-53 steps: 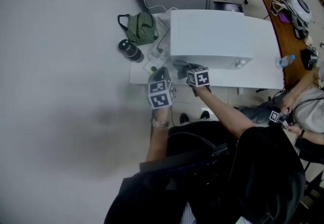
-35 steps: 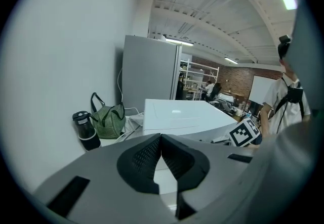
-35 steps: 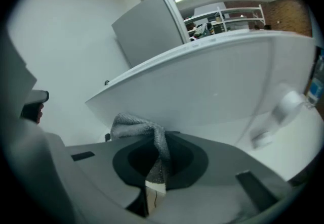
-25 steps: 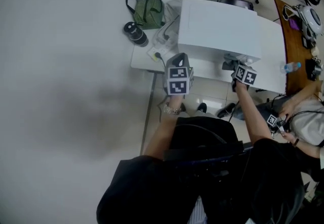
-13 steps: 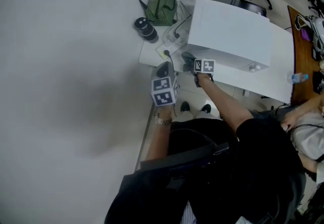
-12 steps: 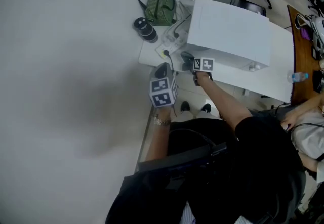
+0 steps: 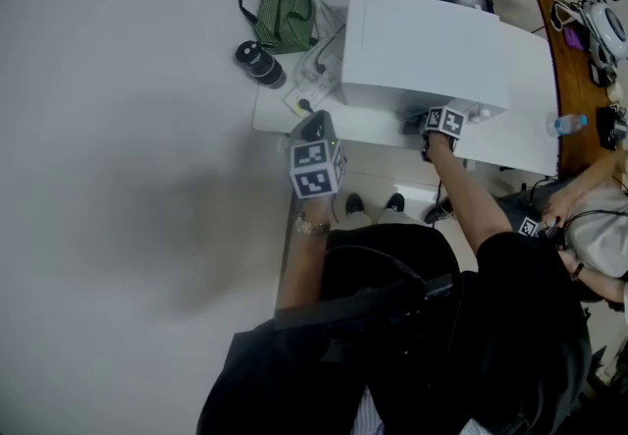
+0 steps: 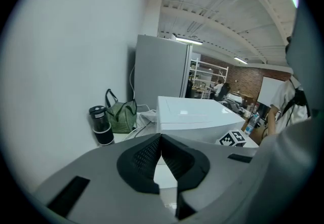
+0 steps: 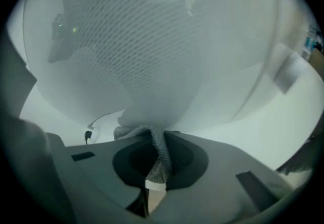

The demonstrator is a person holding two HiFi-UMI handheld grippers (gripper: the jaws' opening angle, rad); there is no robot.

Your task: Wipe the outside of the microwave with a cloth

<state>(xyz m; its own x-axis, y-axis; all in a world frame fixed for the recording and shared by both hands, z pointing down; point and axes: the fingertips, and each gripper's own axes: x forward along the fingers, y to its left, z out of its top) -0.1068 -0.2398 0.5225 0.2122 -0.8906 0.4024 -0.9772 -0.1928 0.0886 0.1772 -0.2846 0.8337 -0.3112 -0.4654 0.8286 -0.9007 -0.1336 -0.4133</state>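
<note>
**Grey cloth held against the front of a white microwave**

Seen from above, a person in dark clothes stands at a white table set against a pale wall. A boxy white microwave with a smooth, flat top sits on it.

The right gripper reaches to the microwave's front face, right of centre. Its own view shows the two dark, rounded jaws clamped tight on a grey cloth of nubbly, towelling-like weave. The pinched fold stands upright between them and its bunched top lies against the door. The door fills that view and has a window of fine dotted mesh.

The left gripper hangs at the table's front left corner, clear of the microwave. Its ribbed black jaw pads meet at the tips with nothing between them.

Left of the microwave stand a green striped bag with dark handles and a black cylindrical flask, with loose white cables just beside them. A clear plastic bottle lies near the table's right end. Beyond it are a wooden desk and another person, seated.
</note>
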